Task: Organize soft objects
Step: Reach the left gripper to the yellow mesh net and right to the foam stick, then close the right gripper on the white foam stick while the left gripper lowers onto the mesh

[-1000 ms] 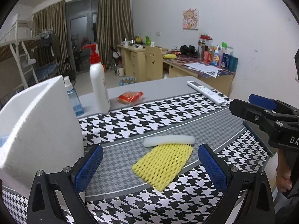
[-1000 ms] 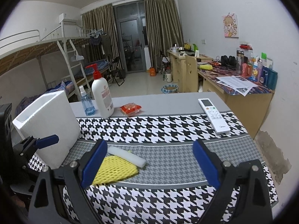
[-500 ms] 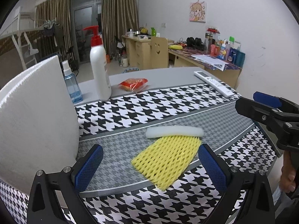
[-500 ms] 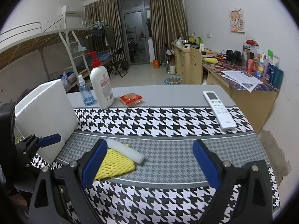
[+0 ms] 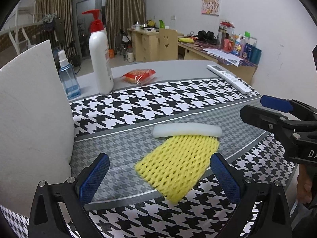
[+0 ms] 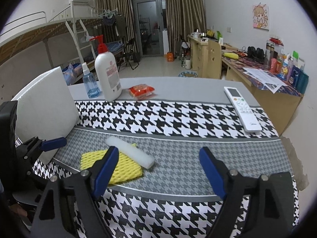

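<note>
A yellow foam net [image 5: 178,168] lies flat on the grey band of the tablecloth. A white foam strip [image 5: 187,130] rests across its far edge. My left gripper [image 5: 159,158] hovers open just above the near end of the net, touching nothing. In the right wrist view the net [image 6: 122,166] and the strip [image 6: 130,152] lie close ahead of the left finger of my right gripper [image 6: 158,151]. Its jaws are closing but still wide, with nothing pressed between them. A large white foam block [image 5: 33,119] stands at the left.
At the back stand a white pump bottle [image 5: 100,59], a blue spray bottle [image 5: 68,77] and a red snack packet [image 5: 138,75]. A white remote [image 6: 242,109] lies near the table's right edge. The other gripper [image 5: 277,111] reaches in from the right.
Both grippers have sunk toward the table and come closer to the net and the strip. The right gripper's jaws have narrowed a little. The foam pieces have not moved.
</note>
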`<state>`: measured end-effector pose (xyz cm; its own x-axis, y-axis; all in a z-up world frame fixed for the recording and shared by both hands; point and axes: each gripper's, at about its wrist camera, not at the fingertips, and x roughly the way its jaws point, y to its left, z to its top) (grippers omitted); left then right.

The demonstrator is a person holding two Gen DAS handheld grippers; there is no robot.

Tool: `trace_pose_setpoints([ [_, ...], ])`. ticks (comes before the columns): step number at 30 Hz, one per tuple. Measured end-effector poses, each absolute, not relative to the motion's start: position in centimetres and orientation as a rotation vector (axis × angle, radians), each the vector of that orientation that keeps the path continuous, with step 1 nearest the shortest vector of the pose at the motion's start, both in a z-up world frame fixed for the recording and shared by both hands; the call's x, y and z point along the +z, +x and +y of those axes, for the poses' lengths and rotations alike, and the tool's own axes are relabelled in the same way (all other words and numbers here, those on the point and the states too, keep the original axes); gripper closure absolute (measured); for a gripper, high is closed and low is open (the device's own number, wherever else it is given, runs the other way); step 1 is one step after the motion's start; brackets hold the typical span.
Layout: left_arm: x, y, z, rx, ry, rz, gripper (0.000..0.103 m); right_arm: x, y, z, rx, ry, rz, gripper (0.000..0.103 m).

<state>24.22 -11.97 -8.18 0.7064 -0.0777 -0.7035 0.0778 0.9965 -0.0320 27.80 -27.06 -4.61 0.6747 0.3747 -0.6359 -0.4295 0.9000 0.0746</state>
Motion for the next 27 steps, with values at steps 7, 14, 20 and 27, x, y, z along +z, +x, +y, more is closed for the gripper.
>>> trace_pose_setpoints([
  [7, -8.8, 24.7, -12.1, -0.105, 0.008, 0.795, 0.001, -5.4, 28.4, -26.5, 0.466, -0.117, 0.722, 0.019],
  [14, -9.4, 25.4, -12.1, -0.109, 0.023, 0.814, 0.001, -6.5, 29.3, -25.8, 0.482, -0.132, 0.763, 0.026],
  [20, -9.9, 25.7, -12.5, -0.123, 0.055, 0.828, 0.001, -7.0, 29.7, -25.2, 0.504, -0.158, 0.782, 0.027],
  [27, -10.3, 26.0, -12.3, -0.126, 0.051, 0.850, 0.001, -7.8, 30.3, -24.1, 0.518, -0.199, 0.806, 0.027],
])
